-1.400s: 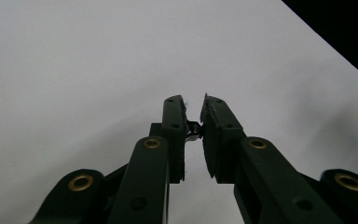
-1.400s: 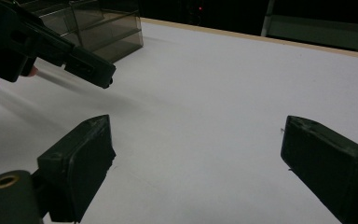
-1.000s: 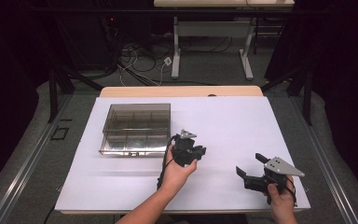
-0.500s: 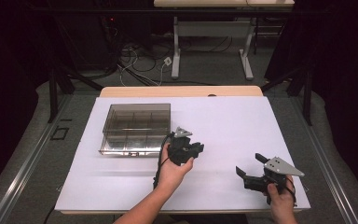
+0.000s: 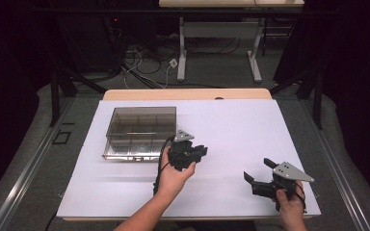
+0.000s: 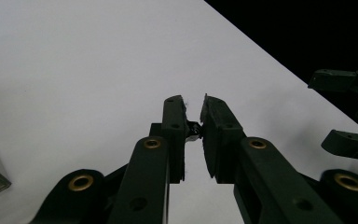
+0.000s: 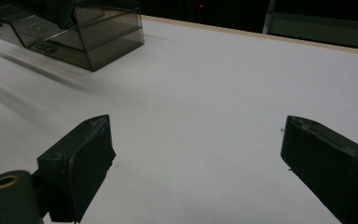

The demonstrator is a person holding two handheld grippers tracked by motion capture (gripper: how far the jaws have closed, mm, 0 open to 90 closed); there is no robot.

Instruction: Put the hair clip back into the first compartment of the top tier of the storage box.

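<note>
Over the last second the left tongs have drifted slightly up the desk, closer to the smoky clear compartment box, and now hover just beside its near right corner. Their jaws are nearly pressed together, and the left gripper view shows a tiny dark object pinched low between them; what it is cannot be told. The right tongs have kept their place, well apart from the box toward the desk's near right edge, with jaws spread wide and nothing between them.
</note>
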